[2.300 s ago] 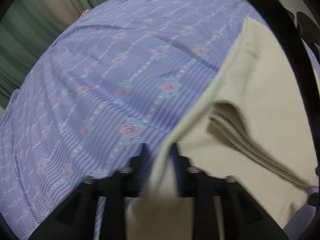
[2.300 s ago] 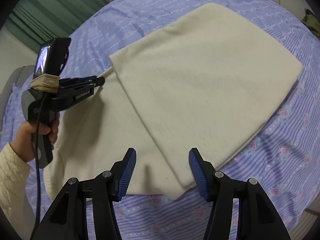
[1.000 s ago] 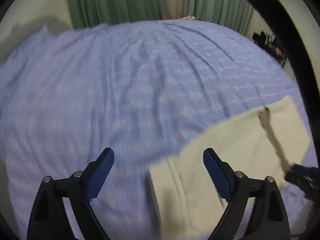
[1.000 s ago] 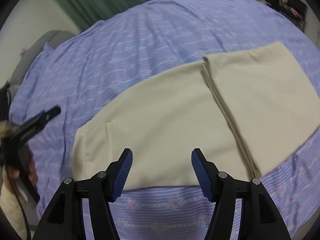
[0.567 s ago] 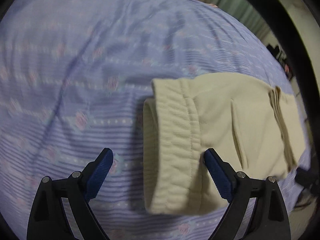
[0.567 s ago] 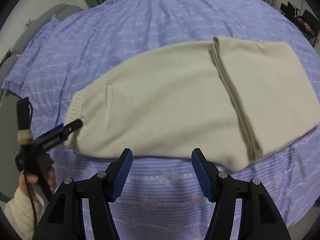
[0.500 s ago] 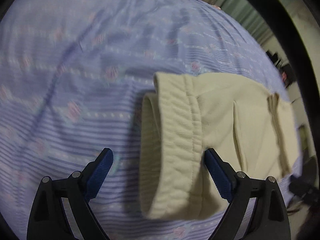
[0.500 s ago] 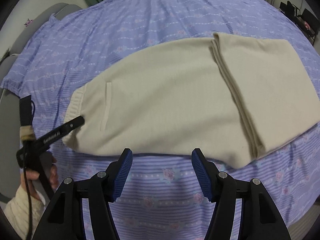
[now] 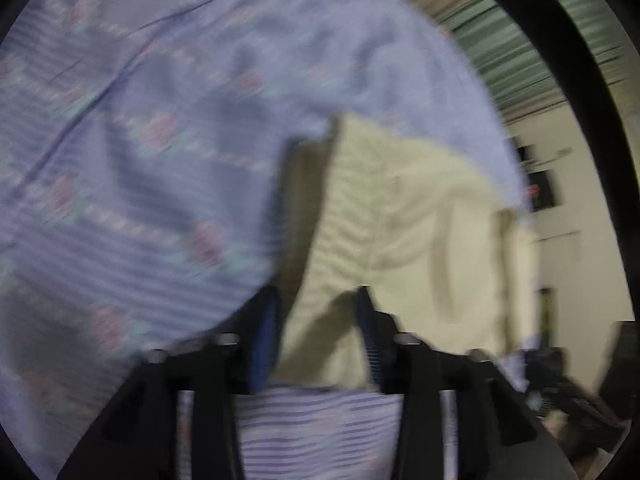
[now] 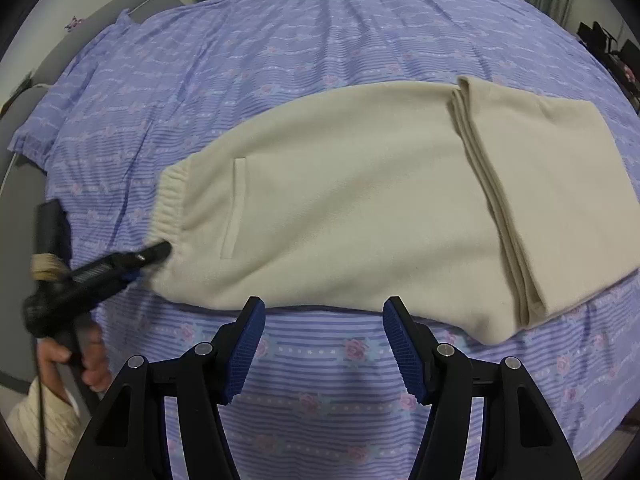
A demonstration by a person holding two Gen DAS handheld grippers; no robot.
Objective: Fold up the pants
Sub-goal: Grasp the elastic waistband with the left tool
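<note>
Nearest, the right gripper [image 10: 324, 344] hovers with fingers wide and empty over the bed [image 10: 320, 364]. Beyond, the cream pants [image 10: 360, 216] lie flat, legs already folded over at right. The left gripper [image 9: 316, 340] is closing its fingers around the waistband [image 9: 332, 248] at left; the final fold looks undone.

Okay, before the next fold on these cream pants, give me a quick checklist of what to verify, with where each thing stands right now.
1. Left tongs around the ribbed waistband corner: ok, the fabric is between them and they are closing.
2. Firm pinch on that corner: cannot tell, the left wrist view is blurred.
3. Right tongs ready: not ok, they are open over the bedsheet, just short of the pants, holding nothing.
4. Leg end already folded over: ok, it lies in a layered stack on the right.
5. Pants lying flat: ok, no big wrinkles in the right wrist view.
</note>
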